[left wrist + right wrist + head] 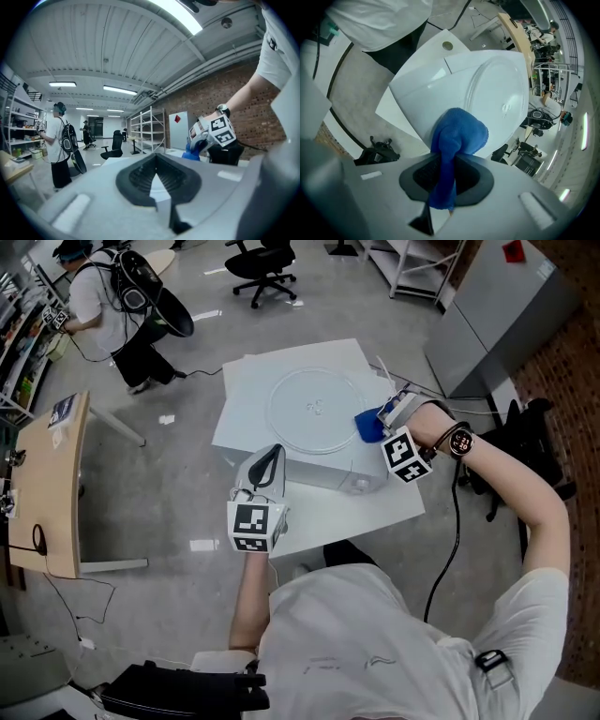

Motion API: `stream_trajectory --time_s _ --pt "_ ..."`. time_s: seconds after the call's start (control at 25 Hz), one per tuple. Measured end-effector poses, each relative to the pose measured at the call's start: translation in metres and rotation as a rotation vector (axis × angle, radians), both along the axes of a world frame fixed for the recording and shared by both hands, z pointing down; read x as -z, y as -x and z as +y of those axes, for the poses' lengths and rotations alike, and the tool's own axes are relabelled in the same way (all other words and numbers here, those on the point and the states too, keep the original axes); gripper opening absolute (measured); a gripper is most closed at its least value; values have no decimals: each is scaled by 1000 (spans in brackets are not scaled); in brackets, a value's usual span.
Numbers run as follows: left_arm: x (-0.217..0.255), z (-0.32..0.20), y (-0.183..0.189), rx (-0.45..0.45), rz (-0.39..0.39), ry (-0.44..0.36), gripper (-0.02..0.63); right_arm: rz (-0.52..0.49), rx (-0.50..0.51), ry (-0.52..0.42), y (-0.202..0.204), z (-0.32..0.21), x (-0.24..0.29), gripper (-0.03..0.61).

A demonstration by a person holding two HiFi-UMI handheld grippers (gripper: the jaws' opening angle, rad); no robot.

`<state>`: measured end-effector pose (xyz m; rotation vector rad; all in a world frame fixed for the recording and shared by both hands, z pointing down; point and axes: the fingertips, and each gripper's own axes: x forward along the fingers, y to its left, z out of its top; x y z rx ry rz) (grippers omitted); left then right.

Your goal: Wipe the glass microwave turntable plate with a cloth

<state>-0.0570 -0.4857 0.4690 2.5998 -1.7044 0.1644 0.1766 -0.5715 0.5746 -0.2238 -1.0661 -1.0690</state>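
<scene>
OK, R tool (450,165) clamped on blue cloth (459,133), wad at rim of glass plate (314,409) just ahead. Rest of plate bare; white top's edges close round it. L tool (157,159) jaws together, empty, off to the side, clear of the plate. Cloth hides R tips; plate rim faint.

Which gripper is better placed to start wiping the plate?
Right. The right gripper clamps the blue cloth at the edge of the glass plate; the left gripper is empty and off the plate.
</scene>
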Motion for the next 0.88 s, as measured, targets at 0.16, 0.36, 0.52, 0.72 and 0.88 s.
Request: stream_trajectory --time_s 0.16,0.36,0.52,0.72,0.88 --pt "-3 11 7 16 -7 9 1 -18 35 8 21 28 2 64" --pt "-6 20 21 38 -4 10 2 -28 95 4 55 49 1 64" --pt "-8 28 35 74 -6 19 2 -20 148 -3 85 58 1 64" --pt "-12 31 44 95 14 28 2 -72 165 26 123 63 11 64" --pt "-22 26 49 110 24 37 2 -96 210 31 156 55 10 64"
